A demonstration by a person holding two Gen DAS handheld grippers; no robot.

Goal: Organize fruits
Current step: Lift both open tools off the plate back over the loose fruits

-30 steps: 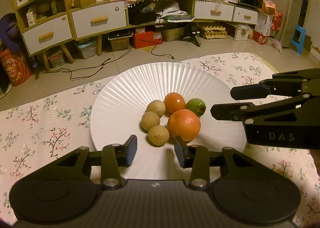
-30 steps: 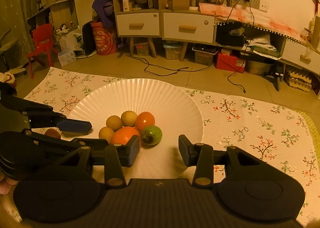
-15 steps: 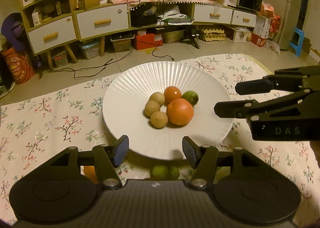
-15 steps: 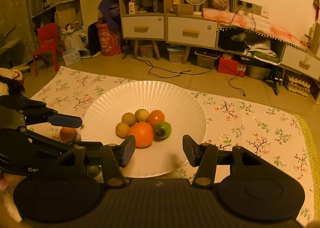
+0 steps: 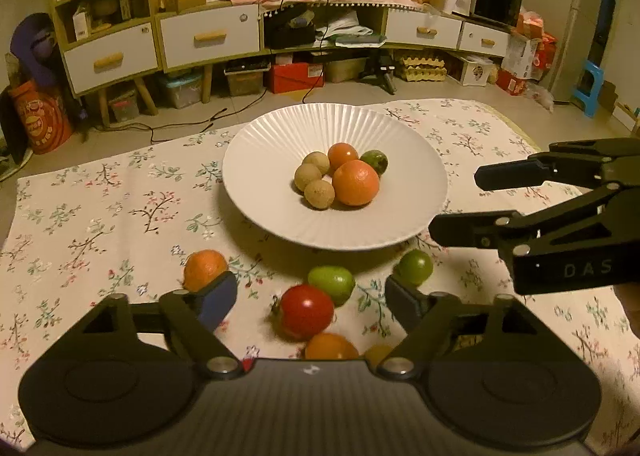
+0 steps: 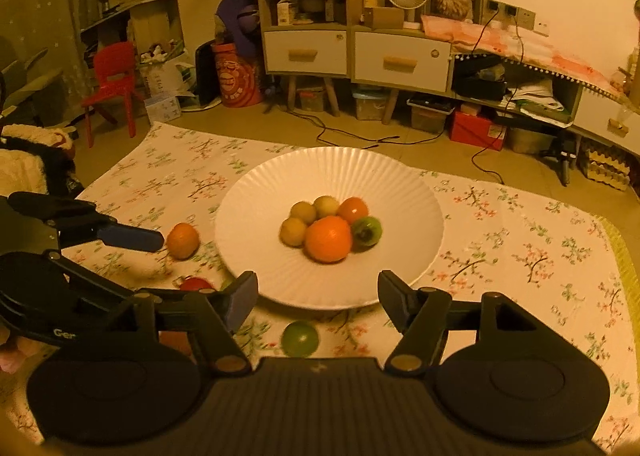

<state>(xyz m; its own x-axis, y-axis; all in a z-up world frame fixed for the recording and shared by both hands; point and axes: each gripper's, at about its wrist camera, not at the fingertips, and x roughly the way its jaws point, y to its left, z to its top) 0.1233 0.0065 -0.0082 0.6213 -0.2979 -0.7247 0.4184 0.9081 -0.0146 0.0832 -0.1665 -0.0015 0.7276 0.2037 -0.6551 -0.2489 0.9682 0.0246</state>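
Note:
A white fluted plate [image 5: 260, 143] on the flowered cloth holds a large orange [image 5: 355, 182], a smaller orange fruit [image 5: 343, 155], a green fruit [image 5: 375, 161] and three brown round fruits [image 5: 319, 193]. Loose fruits lie on the cloth in front of it: a red tomato [image 5: 306, 312], two green fruits [image 5: 331, 282] [image 5: 416, 267] and an orange [image 5: 204, 264]. My left gripper [image 5: 311, 298] hovers over them, jaws opening, the tomato showing untouched in the gap. My right gripper [image 6: 318, 296] sits before the plate's near rim [image 6: 320, 302], jaws opening on nothing.
The flowered cloth [image 6: 520, 240] lies on the floor with bare cloth to the plate's right. Behind stand drawer cabinets [image 6: 360, 59], floor cables [image 6: 340, 135] and a red chair [image 6: 114, 87]. Another green fruit [image 6: 300, 338] lies under the right gripper.
Both grippers have drawn back from the plate and their jaws have widened. The loose fruits on the cloth have come into view in front of the plate.

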